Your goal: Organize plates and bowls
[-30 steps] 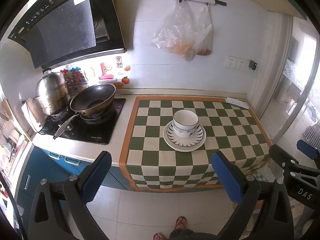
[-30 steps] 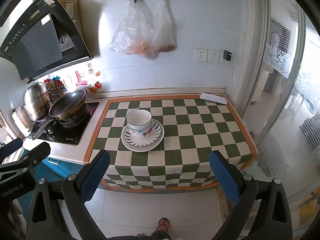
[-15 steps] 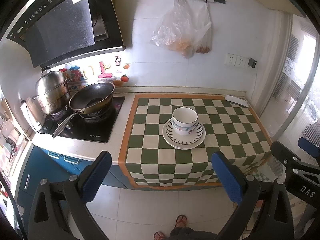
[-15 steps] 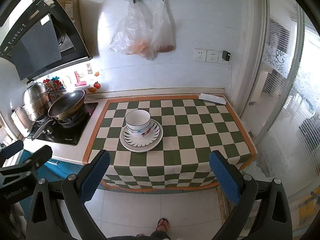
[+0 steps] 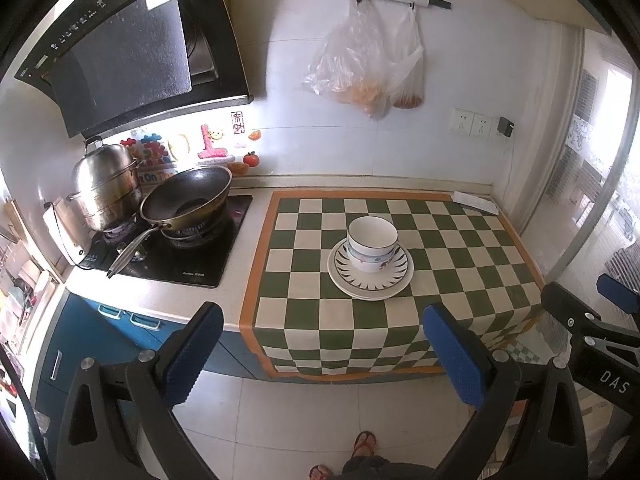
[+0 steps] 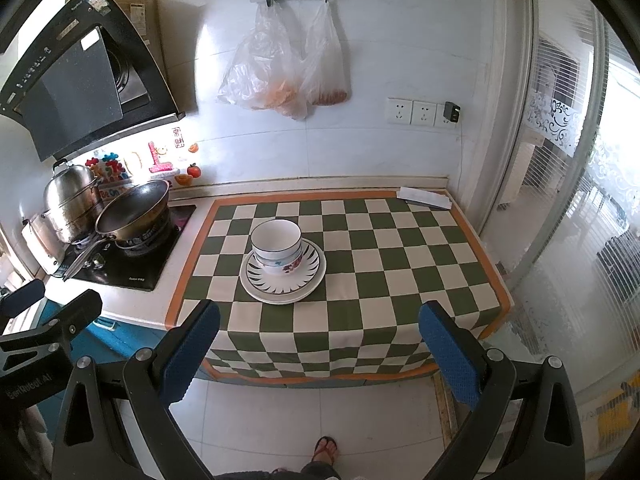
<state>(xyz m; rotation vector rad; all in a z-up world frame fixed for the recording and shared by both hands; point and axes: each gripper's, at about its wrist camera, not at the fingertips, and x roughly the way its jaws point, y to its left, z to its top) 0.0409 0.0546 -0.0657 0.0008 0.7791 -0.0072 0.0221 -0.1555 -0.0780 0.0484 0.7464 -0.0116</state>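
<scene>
White bowls [image 5: 372, 246] with a floral band sit stacked on patterned plates [image 5: 370, 280] on the green-checked cloth [image 5: 452, 256]. The stack also shows in the right wrist view, bowls [image 6: 277, 246] on plates [image 6: 283, 285]. My left gripper [image 5: 324, 344] is open and empty, held back over the floor in front of the counter. My right gripper [image 6: 320, 340] is open and empty too, also well short of the counter edge. Each gripper appears at the other view's side edge.
A dark wok [image 5: 186, 204] and a steel steamer pot [image 5: 106, 184] sit on the hob at the left. Plastic bags [image 5: 368, 68] hang on the wall behind. A glass door [image 6: 568, 208] stands at the right. A folded paper [image 6: 424, 198] lies at the cloth's far right corner.
Both grippers have drawn back a little from the counter; the stack looks slightly smaller and farther. Nothing on the cloth has moved.
</scene>
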